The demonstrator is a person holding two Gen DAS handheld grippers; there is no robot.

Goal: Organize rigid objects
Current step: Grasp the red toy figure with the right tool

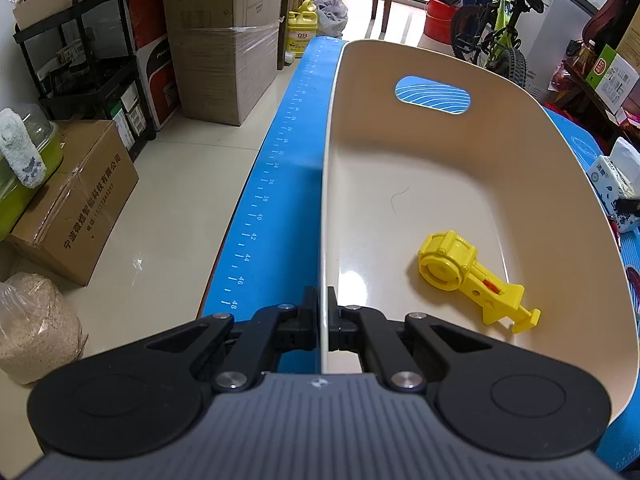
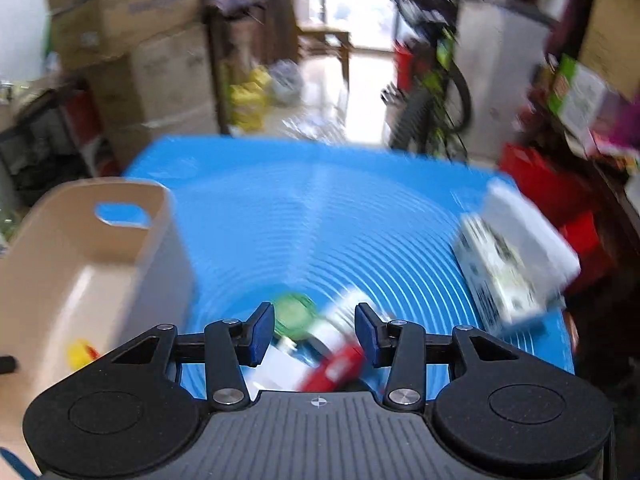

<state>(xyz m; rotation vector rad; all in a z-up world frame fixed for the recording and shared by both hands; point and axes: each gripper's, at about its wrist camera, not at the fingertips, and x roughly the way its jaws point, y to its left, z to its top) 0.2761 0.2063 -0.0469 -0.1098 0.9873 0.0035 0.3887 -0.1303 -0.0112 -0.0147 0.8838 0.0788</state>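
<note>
I clamp the left gripper (image 1: 324, 300) on the beige bin (image 1: 400, 184) rim; the yellow toy (image 1: 468, 280) lies inside. My right gripper (image 2: 315, 334) hangs half open, empty, over blurred items (image 2: 320, 336) beside the bin. Closing blind risks a mis-grab.

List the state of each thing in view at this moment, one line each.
Left tongs: shut on the bin's rim.
Right tongs: open, nothing gripped, above the items on the mat.
Beige bin: upright on the mat.
Yellow toy: lying on its side inside the bin.
Red and white item: lying on the blue mat, blurred.
</note>
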